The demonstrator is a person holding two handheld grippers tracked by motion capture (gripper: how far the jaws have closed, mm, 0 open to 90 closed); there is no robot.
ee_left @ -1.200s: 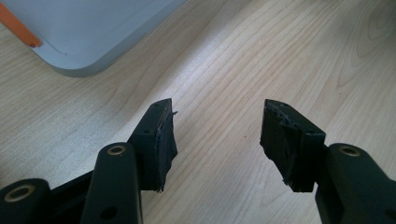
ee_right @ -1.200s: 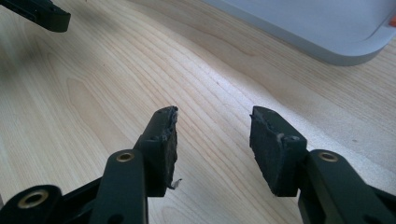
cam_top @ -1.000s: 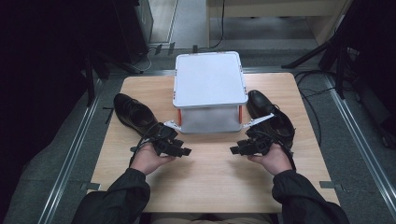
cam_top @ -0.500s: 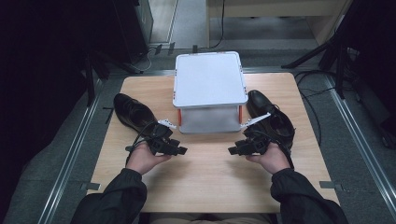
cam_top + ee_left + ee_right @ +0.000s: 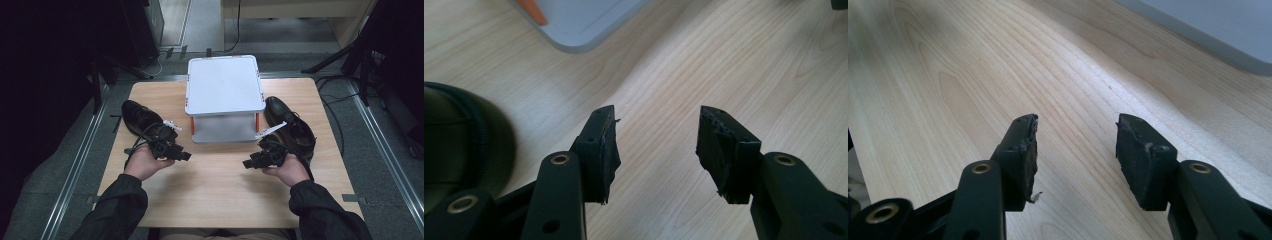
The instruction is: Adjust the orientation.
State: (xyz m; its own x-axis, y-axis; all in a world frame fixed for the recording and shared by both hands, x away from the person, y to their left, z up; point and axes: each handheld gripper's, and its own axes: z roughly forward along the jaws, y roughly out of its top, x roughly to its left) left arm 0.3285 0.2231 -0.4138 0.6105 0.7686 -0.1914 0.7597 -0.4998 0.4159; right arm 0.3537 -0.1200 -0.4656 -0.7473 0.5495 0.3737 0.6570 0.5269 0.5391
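A white lidded storage box [image 5: 225, 97] with orange latches stands at the table's far middle. One black leather shoe [image 5: 139, 117] lies to its left, another [image 5: 291, 127] to its right. My left gripper [image 5: 184, 156] hovers in front of the box's left corner, just right of the left shoe, jaws open and empty [image 5: 656, 145]. A dark shoe toe [image 5: 459, 135] sits at the left of that view. My right gripper [image 5: 248, 163] hangs before the box's right corner, beside the right shoe, also open with nothing between its pads [image 5: 1075, 152].
The wooden table [image 5: 220, 185] has bare surface between and in front of both grippers. The box's grey base edge [image 5: 574, 30] lies just ahead of the left jaws. Metal rails [image 5: 75, 170] and dark stands flank the table.
Both hands have drifted slightly back toward the person and a little inward. Both stay open; the box and shoes have not moved.
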